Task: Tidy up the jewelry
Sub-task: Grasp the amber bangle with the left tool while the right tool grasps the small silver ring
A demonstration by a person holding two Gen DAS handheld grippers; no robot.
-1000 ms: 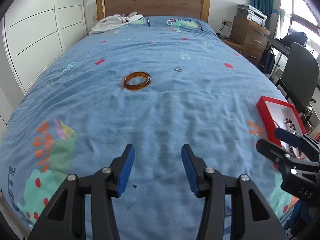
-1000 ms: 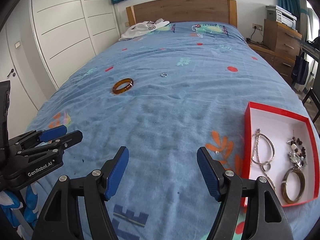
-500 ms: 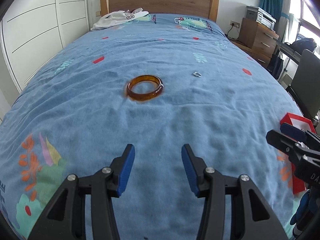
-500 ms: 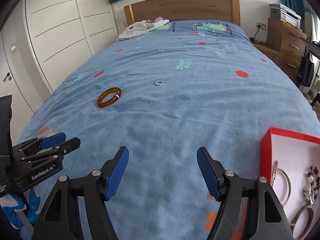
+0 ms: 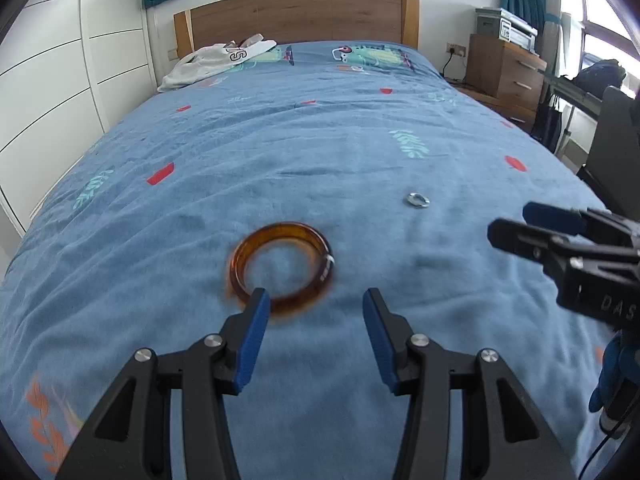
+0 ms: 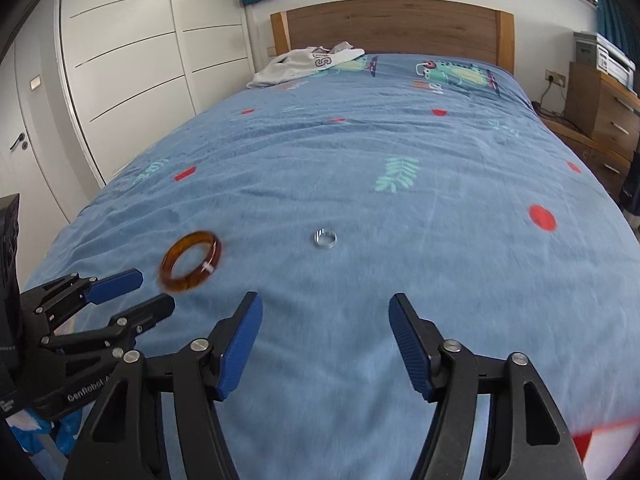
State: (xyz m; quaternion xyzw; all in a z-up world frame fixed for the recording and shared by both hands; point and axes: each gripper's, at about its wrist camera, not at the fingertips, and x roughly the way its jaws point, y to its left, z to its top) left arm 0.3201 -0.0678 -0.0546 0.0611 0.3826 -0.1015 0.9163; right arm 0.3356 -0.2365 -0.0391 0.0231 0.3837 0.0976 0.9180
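Lying just ahead of L tool [image 5: 312,300], amber bangle [image 5: 282,266]

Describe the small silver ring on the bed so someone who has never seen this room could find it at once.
Start at the blue bedspread that runs up to the wooden headboard. Out on the open middle of it lie two loose pieces, apart from each other: an amber bangle and, toward the dresser side, the silver ring. The ring is far smaller, pale and metallic, not brown and translucent.
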